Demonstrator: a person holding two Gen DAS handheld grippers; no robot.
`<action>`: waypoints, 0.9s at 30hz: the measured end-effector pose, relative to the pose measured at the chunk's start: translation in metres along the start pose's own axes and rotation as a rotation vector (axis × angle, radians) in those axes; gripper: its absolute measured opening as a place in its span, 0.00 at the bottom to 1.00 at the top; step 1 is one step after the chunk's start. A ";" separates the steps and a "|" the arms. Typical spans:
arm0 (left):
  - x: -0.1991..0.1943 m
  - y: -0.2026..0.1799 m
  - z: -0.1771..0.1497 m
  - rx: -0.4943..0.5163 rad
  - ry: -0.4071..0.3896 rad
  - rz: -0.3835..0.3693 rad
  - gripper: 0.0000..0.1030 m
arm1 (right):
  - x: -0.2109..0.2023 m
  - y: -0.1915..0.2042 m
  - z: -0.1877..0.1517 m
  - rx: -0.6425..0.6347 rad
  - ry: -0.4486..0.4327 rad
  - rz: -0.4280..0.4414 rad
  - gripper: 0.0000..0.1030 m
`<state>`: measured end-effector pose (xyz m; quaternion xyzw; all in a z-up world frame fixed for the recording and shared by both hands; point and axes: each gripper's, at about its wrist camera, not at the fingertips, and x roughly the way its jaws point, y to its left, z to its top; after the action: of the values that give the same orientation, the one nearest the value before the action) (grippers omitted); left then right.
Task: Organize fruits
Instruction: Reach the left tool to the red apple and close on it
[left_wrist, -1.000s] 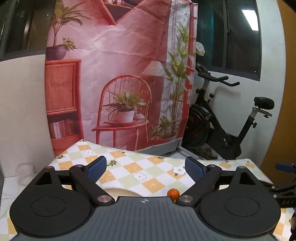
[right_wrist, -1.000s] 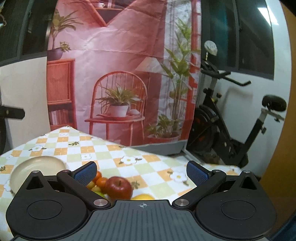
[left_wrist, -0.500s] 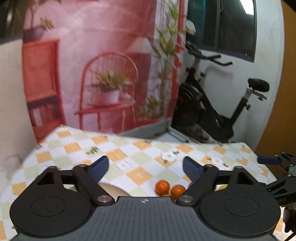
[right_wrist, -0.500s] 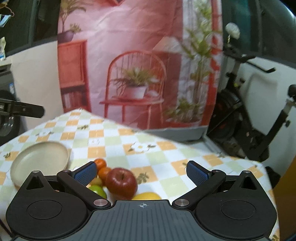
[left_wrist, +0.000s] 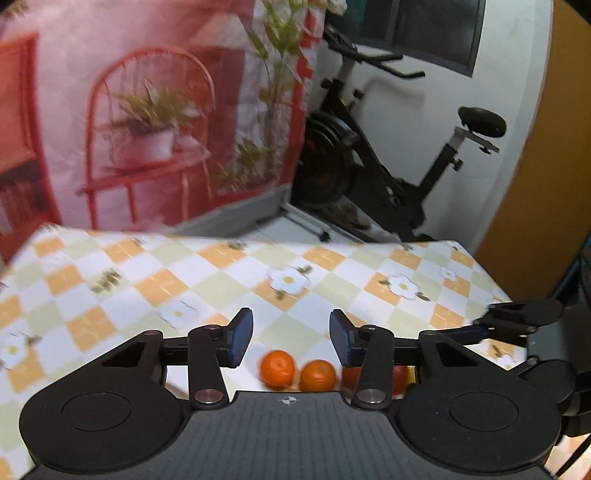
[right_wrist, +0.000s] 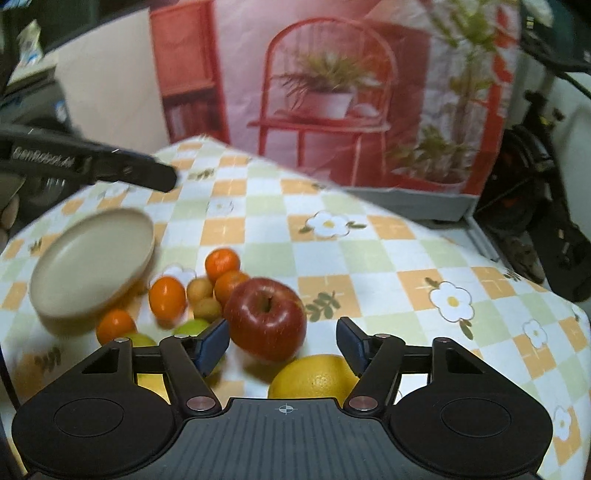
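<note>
1. The right gripper (right_wrist: 282, 341) hangs over the fruit pile, tilted down; its jaws have just been closing, yet they stand apart and clasp nothing.
2. Nearest to it lies a yellow citrus fruit (right_wrist: 314, 378), and just beyond that a red apple (right_wrist: 266, 317) sits close to the left pad without touching it.
3. Left of the apple are green fruits (right_wrist: 192, 326), small yellow fruits (right_wrist: 201, 299) and several tangerines (right_wrist: 221, 260), all bunched together on the checked tablecloth (right_wrist: 369, 254).
4. A beige plate (right_wrist: 88, 266) lies empty at the left of the pile.
5. The left gripper (left_wrist: 291, 338) has likewise just been closing; its blue pads are apart, with nothing between them.
6. Below it two tangerines (left_wrist: 277, 368) rest side by side on the cloth.
7. Far back hang a printed backdrop (left_wrist: 155, 110) and stands an exercise bike (left_wrist: 388, 155).
</note>
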<state>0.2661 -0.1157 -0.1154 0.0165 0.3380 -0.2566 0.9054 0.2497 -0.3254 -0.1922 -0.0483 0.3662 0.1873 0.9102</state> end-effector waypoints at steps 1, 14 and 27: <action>0.007 0.000 -0.001 -0.011 0.020 -0.024 0.47 | 0.004 0.000 0.000 -0.014 0.014 0.005 0.58; 0.063 -0.005 -0.013 -0.077 0.155 -0.250 0.47 | 0.033 -0.002 0.003 -0.108 0.106 0.086 0.53; 0.085 -0.004 -0.019 -0.139 0.260 -0.329 0.39 | 0.040 -0.004 0.004 -0.120 0.125 0.117 0.50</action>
<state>0.3076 -0.1536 -0.1827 -0.0683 0.4667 -0.3726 0.7992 0.2801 -0.3165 -0.2170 -0.0929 0.4127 0.2585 0.8684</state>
